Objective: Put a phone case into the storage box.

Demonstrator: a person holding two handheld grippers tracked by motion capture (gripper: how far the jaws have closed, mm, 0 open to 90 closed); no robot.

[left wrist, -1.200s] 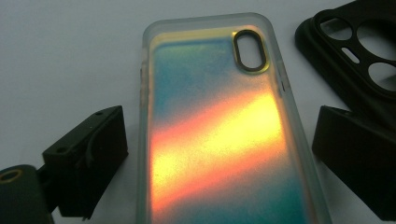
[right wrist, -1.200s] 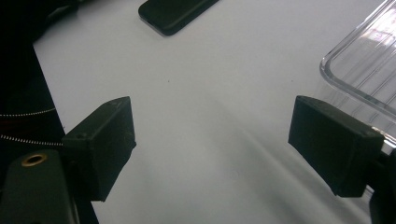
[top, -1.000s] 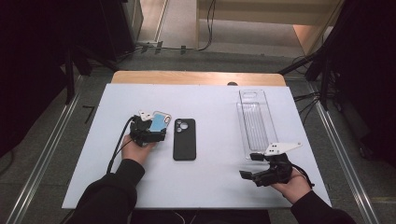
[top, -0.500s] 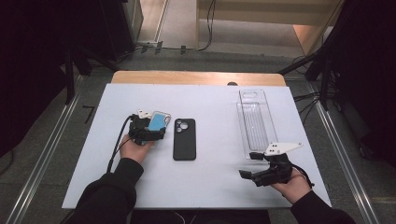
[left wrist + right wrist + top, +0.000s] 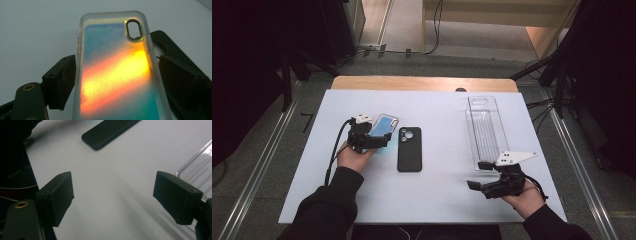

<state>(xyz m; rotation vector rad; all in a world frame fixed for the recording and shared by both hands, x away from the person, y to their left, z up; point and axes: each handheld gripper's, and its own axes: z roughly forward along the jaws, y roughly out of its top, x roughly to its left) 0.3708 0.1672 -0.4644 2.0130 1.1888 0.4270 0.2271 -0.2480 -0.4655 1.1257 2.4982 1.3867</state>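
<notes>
Left gripper (image 5: 382,140): fingers (image 5: 60,82) clamped on the iridescent phone case (image 5: 117,72) — held above the surface (image 5: 437,200).
Right gripper (image 5: 112,195): fingers released, nothing between them.
Black phone (image 5: 409,149): flat, just beside the case.
Writing: none legible.

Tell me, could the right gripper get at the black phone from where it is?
Probably yes: the right gripper has its fingers apart with nothing between them, and bare table separates it from the black phone.
</notes>
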